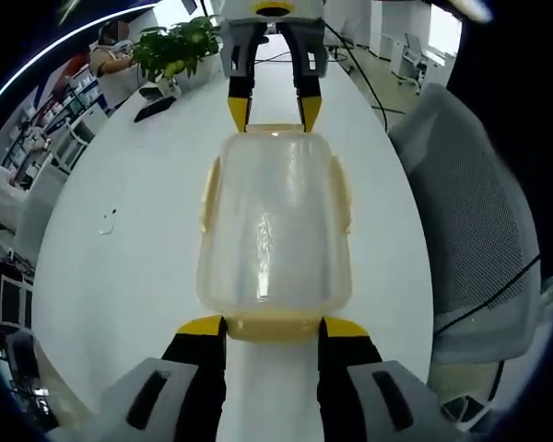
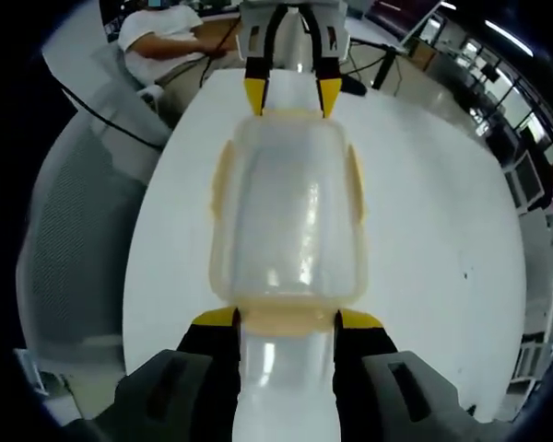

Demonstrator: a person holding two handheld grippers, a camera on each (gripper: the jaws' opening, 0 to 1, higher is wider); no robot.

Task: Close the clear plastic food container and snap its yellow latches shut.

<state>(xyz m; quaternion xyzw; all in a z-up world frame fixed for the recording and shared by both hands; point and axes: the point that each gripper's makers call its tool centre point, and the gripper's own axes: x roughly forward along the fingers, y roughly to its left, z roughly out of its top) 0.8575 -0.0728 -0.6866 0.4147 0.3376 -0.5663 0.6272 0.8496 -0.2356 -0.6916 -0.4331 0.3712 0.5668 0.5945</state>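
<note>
The table (image 1: pixel 129 267) carries the box (image 1: pixel 275 226) at centre, lid on. The left gripper (image 1: pixel 273 328) at 6 o'clock and the right gripper (image 1: pixel 274 109) at 12 stand released, straddling the end latches (image 1: pixel 272 327), likely to press them.

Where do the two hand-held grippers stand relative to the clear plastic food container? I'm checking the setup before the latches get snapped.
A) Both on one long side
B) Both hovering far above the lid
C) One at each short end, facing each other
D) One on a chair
C: the left hand-held gripper and right hand-held gripper meet opposite ends of the clear plastic food container on the white table.
</note>
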